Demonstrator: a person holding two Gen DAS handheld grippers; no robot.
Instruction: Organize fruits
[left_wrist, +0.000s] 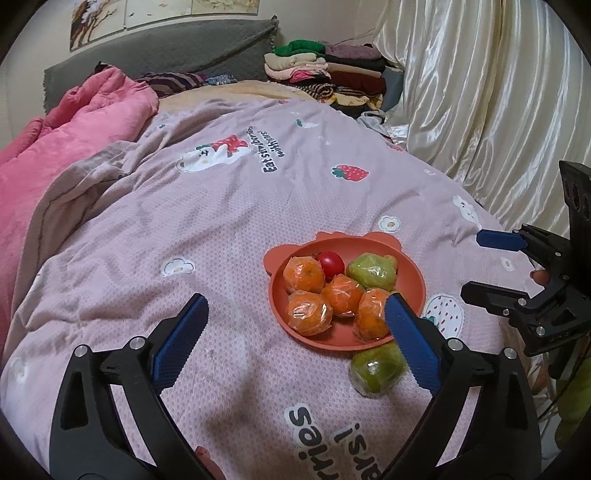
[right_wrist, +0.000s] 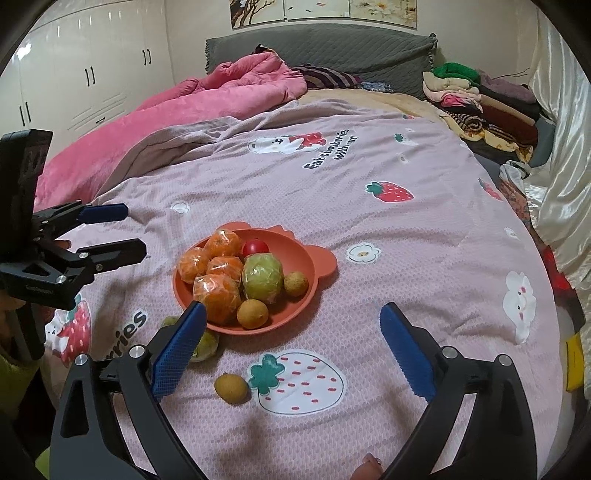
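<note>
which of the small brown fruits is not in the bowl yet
The small brown fruit lying on the bedspread, beside the printed strawberry. The other two already sit inside the orange bowl, next to the wrapped green fruit.

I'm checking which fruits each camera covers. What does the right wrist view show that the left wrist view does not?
Only the right wrist view shows the small brown fruits: two in the bowl and one loose on the bedspread, plus the white wardrobe.
Only the left wrist view shows the green fruit outside the bowl nearly whole; the right view has it mostly hidden behind a finger.
Both show the orange bowl holding four wrapped oranges, a red tomato and a wrapped green fruit, with both grippers open and empty.
</note>
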